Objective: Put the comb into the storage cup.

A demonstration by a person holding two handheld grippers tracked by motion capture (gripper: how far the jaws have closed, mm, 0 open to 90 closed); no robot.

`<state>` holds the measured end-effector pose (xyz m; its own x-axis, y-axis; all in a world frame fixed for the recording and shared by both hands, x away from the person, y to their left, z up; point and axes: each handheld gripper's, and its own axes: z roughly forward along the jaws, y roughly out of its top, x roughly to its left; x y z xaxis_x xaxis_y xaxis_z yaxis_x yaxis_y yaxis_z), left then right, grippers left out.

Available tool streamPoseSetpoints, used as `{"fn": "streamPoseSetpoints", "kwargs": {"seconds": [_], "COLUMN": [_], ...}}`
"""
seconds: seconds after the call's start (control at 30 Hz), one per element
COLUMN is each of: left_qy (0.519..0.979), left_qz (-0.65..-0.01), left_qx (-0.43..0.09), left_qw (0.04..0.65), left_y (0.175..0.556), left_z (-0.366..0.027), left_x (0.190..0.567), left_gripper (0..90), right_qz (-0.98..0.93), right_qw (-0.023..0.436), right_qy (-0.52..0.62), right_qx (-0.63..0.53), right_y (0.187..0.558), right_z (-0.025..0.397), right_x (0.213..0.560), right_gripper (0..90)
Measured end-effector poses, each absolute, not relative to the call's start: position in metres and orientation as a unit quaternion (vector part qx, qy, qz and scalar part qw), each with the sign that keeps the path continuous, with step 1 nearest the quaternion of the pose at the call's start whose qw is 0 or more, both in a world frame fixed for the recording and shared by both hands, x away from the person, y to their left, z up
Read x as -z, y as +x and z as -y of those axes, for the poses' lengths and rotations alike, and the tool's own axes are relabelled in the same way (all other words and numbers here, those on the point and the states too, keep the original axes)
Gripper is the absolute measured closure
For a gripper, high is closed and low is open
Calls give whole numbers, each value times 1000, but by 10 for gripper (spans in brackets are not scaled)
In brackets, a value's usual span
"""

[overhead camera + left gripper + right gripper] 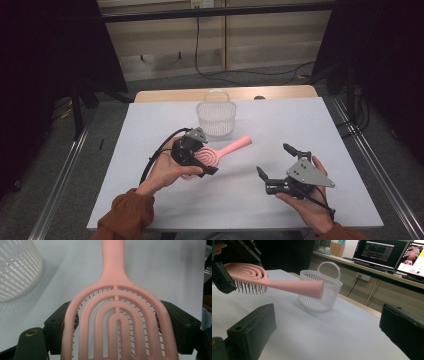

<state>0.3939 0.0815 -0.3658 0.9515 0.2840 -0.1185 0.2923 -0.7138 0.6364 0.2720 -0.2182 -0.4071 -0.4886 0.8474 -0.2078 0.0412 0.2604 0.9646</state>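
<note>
Clamping the pink brush (212, 155) by the two sides of its head, the left gripper (197, 157) holds it off the table (150, 120). Seen along that gripper's own jaws in the left gripper view, the brush (117, 315) lies flat between them, its arched ribs facing the camera and thin bristles showing through the slots, with the handle running straight away from the jaws. In the right gripper view the brush (262, 277) hangs above the white surface, bristles pointing down, handle level and reaching toward the basket (320, 288). From the high view the handle points up and to the right, its tip close to the basket (216, 117) but not touching it.

The left hand (167, 170) wraps the gripper body from below, and a black cable loops off its left side. The basket, white and slatted, stands upright near the far edge of the table with its handle raised.

Well apart to the right, the right gripper (279, 161) rests in the right hand (310, 200), its jaws spread wide with nothing between them, above bare table. Beyond the basket, the right gripper view shows lit screens (387, 253) on a bench
</note>
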Motion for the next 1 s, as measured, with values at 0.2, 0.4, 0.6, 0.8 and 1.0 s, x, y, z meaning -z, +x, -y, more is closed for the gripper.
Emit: {"fn": "streamPoseSetpoints", "kwargs": {"seconds": [0.2,0.4,0.6,0.8,1.0], "left_qy": [928,933,935,939,939], "left_qz": [-146,-135,-133,-121,-112], "left_qx": [6,12,16,20,24], "left_qw": [342,334,327,323,325], "left_y": [391,389,389,387,385], "left_z": [-78,-74,-71,-62,-54], "left_x": [363,361,364,360,356], "left_gripper": [199,199,199,199,199], "right_qz": [-704,-718,-730,-741,-751], "right_qw": [407,424,425,440,452], "right_qy": [295,261,247,221,200], "right_qx": [-501,-486,-476,-456,-438], "right_y": [279,285,289,290,290], "right_z": [204,190,184,181,177], "right_x": [402,399,406,407,402], "right_gripper": [2,12,15,31,37]}}
